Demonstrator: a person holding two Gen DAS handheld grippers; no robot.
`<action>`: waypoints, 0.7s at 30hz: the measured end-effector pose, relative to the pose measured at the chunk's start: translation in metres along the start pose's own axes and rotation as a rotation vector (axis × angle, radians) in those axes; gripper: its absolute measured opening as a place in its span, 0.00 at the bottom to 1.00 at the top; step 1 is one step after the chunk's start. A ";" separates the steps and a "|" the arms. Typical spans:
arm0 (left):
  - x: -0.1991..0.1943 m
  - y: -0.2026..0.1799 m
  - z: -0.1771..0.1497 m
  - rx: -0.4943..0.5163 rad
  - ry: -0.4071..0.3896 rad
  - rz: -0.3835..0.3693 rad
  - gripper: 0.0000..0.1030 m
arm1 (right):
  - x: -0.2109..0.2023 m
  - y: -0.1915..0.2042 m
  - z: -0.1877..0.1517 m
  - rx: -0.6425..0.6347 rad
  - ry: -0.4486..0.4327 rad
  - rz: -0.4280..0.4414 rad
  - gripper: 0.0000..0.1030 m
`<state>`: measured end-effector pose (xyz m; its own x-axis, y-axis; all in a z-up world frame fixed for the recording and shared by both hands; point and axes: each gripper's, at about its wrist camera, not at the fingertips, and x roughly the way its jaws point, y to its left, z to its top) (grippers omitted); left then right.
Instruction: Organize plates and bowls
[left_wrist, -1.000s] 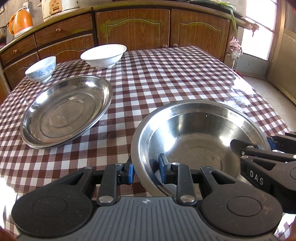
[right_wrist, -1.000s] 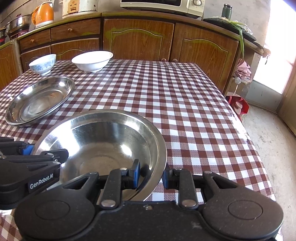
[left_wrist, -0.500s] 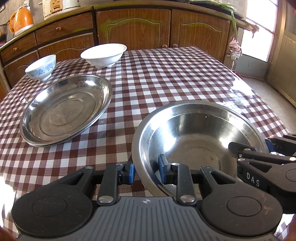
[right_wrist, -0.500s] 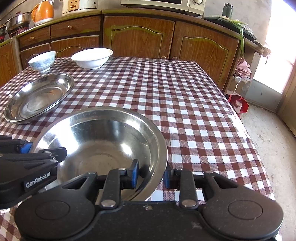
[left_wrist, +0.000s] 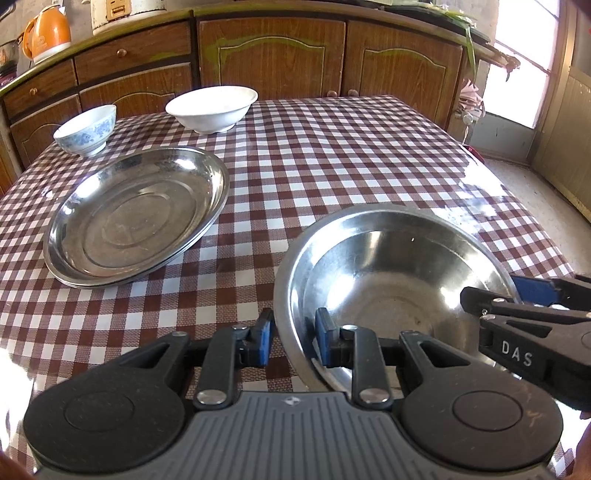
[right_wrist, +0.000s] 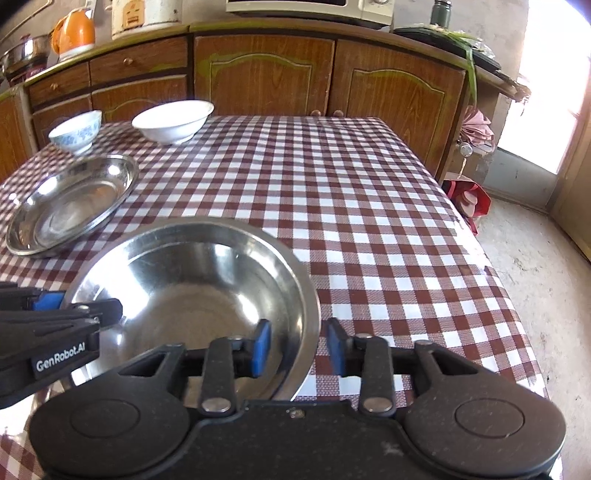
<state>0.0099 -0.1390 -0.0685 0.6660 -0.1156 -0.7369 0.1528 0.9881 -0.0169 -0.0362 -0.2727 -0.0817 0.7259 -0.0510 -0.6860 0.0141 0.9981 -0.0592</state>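
Observation:
A wide steel bowl (left_wrist: 388, 266) (right_wrist: 192, 280) sits on the checked tablecloth at the near edge. My left gripper (left_wrist: 293, 341) is shut on its left wall, one blue pad inside and one outside. My right gripper (right_wrist: 298, 347) straddles the bowl's right rim; its jaws are opening, and a gap shows between the outer pad and the rim. A steel plate (left_wrist: 136, 218) (right_wrist: 70, 206) lies to the left. Behind it stand a white bowl (left_wrist: 212, 107) (right_wrist: 173, 120) and a small blue-patterned bowl (left_wrist: 86, 127) (right_wrist: 75, 131).
The table (right_wrist: 332, 184) carries a red-and-white checked cloth. Its right edge drops to a concrete floor (right_wrist: 535, 277). Wooden cabinets (left_wrist: 269, 62) run behind it, with an orange kettle (left_wrist: 46, 33) on the counter. A bright doorway is at the far right.
The right gripper's pads have spread apart and come off the bowl's rim. The left gripper, the bowl and the other dishes have stayed where they were.

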 end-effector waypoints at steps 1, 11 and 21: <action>-0.001 0.000 0.000 -0.002 0.000 -0.001 0.26 | -0.001 -0.001 0.000 0.005 -0.006 -0.004 0.53; -0.007 0.006 0.000 -0.012 0.000 0.009 0.32 | -0.015 -0.007 0.005 0.018 -0.071 -0.048 0.67; -0.018 0.018 0.002 -0.033 -0.016 0.034 0.51 | -0.027 -0.008 0.009 0.017 -0.122 -0.056 0.68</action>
<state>0.0021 -0.1189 -0.0537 0.6823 -0.0834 -0.7263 0.1063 0.9942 -0.0143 -0.0494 -0.2787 -0.0560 0.8016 -0.1031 -0.5890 0.0678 0.9943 -0.0819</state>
